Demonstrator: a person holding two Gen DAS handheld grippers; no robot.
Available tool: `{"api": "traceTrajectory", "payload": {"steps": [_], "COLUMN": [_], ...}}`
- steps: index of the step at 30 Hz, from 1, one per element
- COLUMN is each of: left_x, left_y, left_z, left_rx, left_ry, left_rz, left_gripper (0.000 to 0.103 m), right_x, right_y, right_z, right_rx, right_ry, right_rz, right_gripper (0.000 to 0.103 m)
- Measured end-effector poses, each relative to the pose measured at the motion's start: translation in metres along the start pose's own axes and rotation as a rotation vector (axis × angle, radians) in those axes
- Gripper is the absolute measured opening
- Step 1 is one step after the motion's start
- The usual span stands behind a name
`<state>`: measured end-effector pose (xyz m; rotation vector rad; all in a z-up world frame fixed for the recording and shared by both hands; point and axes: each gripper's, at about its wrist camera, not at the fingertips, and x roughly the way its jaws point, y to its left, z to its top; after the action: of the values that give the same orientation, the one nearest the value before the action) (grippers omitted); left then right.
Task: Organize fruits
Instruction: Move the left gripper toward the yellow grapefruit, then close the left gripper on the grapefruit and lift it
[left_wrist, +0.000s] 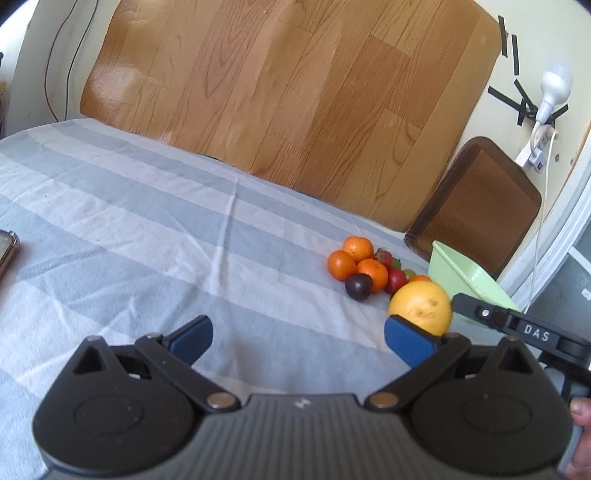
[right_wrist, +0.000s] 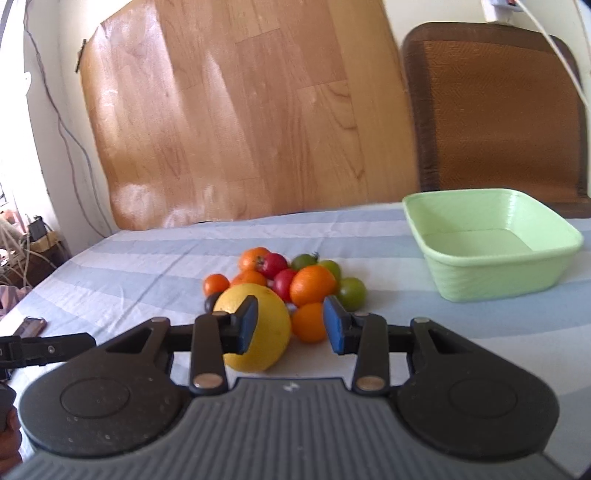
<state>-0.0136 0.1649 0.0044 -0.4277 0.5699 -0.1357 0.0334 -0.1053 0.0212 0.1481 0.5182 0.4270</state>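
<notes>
A pile of fruit lies on the striped cloth: oranges (right_wrist: 312, 284), red tomatoes (right_wrist: 273, 264), green tomatoes (right_wrist: 352, 291), a dark plum (left_wrist: 357, 286) and a big yellow citrus (right_wrist: 266, 332) at the pile's near side. My right gripper (right_wrist: 290, 326) hovers just in front of the pile, partly open. A small orange (right_wrist: 308, 323) and the yellow citrus's edge show in the gap, and neither pad presses on them. My left gripper (left_wrist: 299, 341) stands wide open over bare cloth, left of the yellow citrus (left_wrist: 421, 304). A light green basin (right_wrist: 498, 280) sits empty to the right of the pile.
A brown woven chair back (right_wrist: 495, 110) and a wood-pattern board (right_wrist: 229, 122) stand behind the bed. A phone (left_wrist: 7, 251) lies at the cloth's left. One finger of the right gripper (left_wrist: 480, 312) reaches in beside the basin (left_wrist: 454, 266). A hand (left_wrist: 580, 413) holds it.
</notes>
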Motion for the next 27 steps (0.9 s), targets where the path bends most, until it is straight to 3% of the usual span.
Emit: {"api": "traceTrajectory", "payload": {"steps": [3,6,10,14,17,22,24,27], "left_x": [0.004,0.015,0.034,0.053,0.052,0.045,0.047,0.051], "left_y": [0.000,-0.007,-0.027,-0.043,-0.040,-0.043,-0.045,-0.052], "left_z": [0.008,0.019,0.025,0.020,0.011,0.007,0.008,0.010], "left_rx": [-0.016,-0.001,0.020,0.079,0.063,0.102,0.101,0.118], "left_ry": [-0.005,-0.003,0.033,0.105,0.135,0.133,0.144,0.143], "left_rz": [-0.040,-0.072,-0.154,-0.107,-0.128,-0.104,-0.104,-0.095], "left_gripper": [0.102,0.102,0.097,0.073,0.073,0.073,0.073,0.073], "right_x": [0.007,0.004,0.013,0.015,0.019,0.024,0.027,0.035], "right_y": [0.019,0.046,0.051,0.060,0.067,0.070,0.071,0.071], "right_z": [-0.005,-0.016,-0.016,-0.018,-0.022,-0.026,-0.025,-0.027], "right_rx": [-0.036,-0.166,-0.201,-0.275,-0.329,-0.361,-0.363,-0.356], "right_ry": [0.066,0.058,0.090,0.076,0.086,0.070,0.078,0.082], "right_rz": [0.120,0.162,0.165,0.177,0.192,0.187,0.187,0.175], "right_gripper": [0.044,0.043,0.045,0.051,0.053,0.065,0.078,0.079]}}
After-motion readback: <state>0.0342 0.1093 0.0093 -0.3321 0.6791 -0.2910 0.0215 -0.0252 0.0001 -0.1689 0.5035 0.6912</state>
